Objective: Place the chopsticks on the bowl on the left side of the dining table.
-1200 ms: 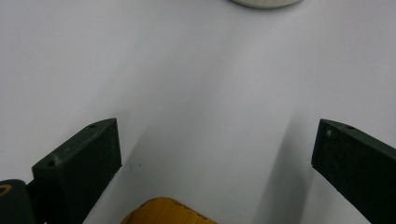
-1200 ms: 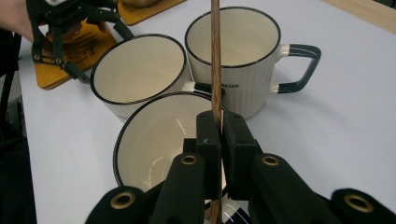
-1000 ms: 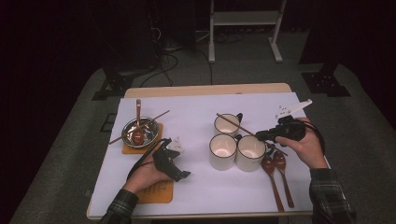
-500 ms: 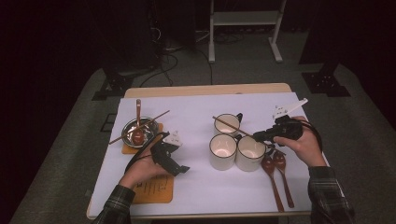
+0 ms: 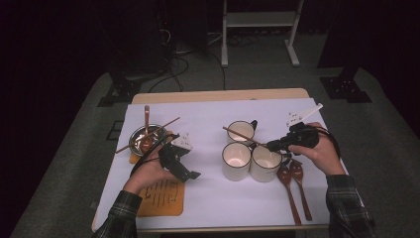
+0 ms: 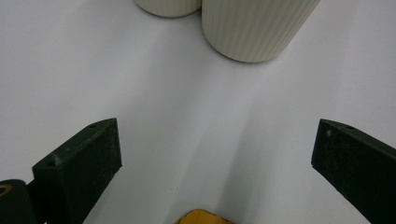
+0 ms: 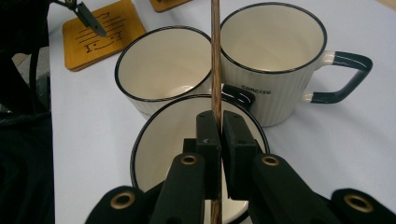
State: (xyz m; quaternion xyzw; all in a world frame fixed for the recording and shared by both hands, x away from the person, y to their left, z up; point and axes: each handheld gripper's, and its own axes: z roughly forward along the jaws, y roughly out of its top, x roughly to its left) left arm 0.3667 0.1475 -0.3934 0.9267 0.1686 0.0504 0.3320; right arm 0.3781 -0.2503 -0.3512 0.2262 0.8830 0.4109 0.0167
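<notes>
Your right gripper [image 7: 218,135] is squeezing a stick [image 7: 215,56] over the cups [image 7: 273,60]. Your left gripper [image 5: 184,167] is hanging wide open, holding nothing.

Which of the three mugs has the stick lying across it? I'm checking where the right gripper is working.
The far mug, nearest the table's back edge: the stick crosses its rim, held in the right gripper; the two nearer mugs' rims are bare.

In my left hand-held gripper view, the two cream mugs [image 6: 259,28] are cut off at the top edge, and the orange coaster [image 6: 203,217] just peeks in at the bottom. In my right hand-held gripper view, the wooden stick [image 7: 215,56] runs off the top edge.
</notes>
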